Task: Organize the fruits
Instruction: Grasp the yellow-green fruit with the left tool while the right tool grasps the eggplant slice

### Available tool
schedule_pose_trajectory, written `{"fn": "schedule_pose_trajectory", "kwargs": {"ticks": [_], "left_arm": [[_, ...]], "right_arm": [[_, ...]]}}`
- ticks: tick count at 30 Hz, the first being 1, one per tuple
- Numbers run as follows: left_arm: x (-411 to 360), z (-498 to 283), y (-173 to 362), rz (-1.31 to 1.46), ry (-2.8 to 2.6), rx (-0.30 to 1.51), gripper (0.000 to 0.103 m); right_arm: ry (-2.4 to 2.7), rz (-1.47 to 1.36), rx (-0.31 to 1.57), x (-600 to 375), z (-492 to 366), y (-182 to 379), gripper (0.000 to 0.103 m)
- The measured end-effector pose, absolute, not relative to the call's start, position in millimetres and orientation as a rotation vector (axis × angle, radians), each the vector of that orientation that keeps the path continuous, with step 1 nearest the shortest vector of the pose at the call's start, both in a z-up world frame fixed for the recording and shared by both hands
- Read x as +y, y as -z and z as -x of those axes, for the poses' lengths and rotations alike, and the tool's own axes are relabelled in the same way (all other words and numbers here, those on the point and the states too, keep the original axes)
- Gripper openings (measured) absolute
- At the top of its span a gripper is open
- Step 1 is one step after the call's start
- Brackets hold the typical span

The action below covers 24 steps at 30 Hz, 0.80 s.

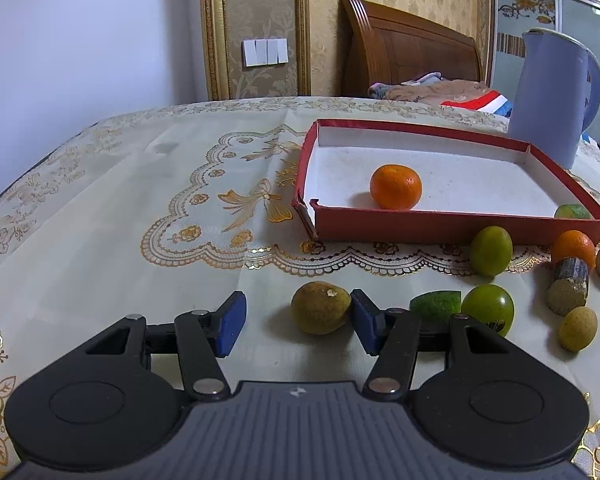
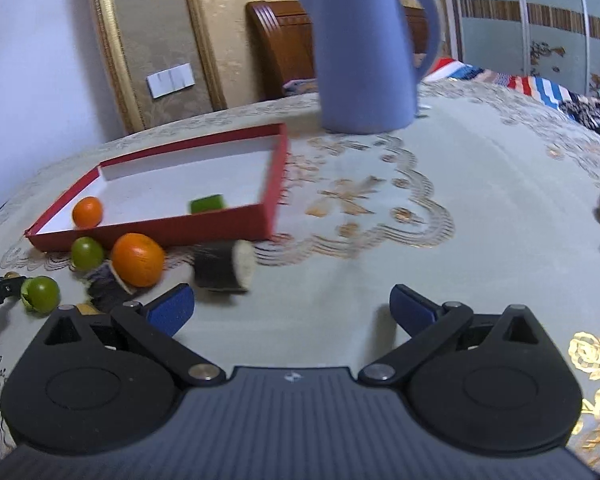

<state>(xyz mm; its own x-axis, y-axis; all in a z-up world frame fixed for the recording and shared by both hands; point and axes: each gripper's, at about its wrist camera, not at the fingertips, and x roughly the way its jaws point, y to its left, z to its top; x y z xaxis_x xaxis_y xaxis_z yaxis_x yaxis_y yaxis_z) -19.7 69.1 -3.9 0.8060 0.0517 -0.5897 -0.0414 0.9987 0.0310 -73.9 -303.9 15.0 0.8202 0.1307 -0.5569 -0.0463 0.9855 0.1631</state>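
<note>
Pick-up step judged in hand: left tool point(image 1: 296, 322) spread, its right pad touching the olive-brown oval fruit point(image 1: 320, 307) at lower centre; next, centre, pinch, carry to the shallow red cardboard tray point(image 1: 420, 226); right tool point(image 2: 292, 310) spread, empty.

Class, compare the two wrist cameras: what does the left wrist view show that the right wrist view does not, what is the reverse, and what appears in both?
Only the left wrist view shows the left gripper, open, with the yellow-brown fruit ahead of its fingers and touching one pad.

Only the right wrist view shows the right gripper, open over bare tablecloth.

Both show the red box holding an orange and a green piece, and the blue kettle behind.
</note>
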Motion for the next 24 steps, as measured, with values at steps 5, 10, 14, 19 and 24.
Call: {"fn": "schedule_pose_trajectory", "kwargs": {"ticks": [5,10,14,19,24], "left_arm": [[69.3,20.2,4.9,-0.008,-0.047,0.631,0.056],[69.3,20.2,4.9,-0.006,-0.046,0.631,0.056],[69.1,20.2,5.0,-0.008,-0.047,0.631,0.056],[69.0,20.3,5.2,-0.008,-0.047,0.631,0.056],[69.1,20.3,5.2,-0.007,-0.047,0.631,0.056]], "right_arm": [[-0.065,-0.054,0.583,-273.7,61.1,-17.7,0.096],[-0.061,-0.045,0.593,-265.8,49.3,-19.2,0.09],[-0.06,-0.06,0.634,-266.4,41.3,-12.4,0.079],[-0.072,-0.063,0.633,-266.1,41.1,-11.0,0.063],[-0.1,-0.035,0.626,-260.3,42.2,-11.0,0.039]]}}
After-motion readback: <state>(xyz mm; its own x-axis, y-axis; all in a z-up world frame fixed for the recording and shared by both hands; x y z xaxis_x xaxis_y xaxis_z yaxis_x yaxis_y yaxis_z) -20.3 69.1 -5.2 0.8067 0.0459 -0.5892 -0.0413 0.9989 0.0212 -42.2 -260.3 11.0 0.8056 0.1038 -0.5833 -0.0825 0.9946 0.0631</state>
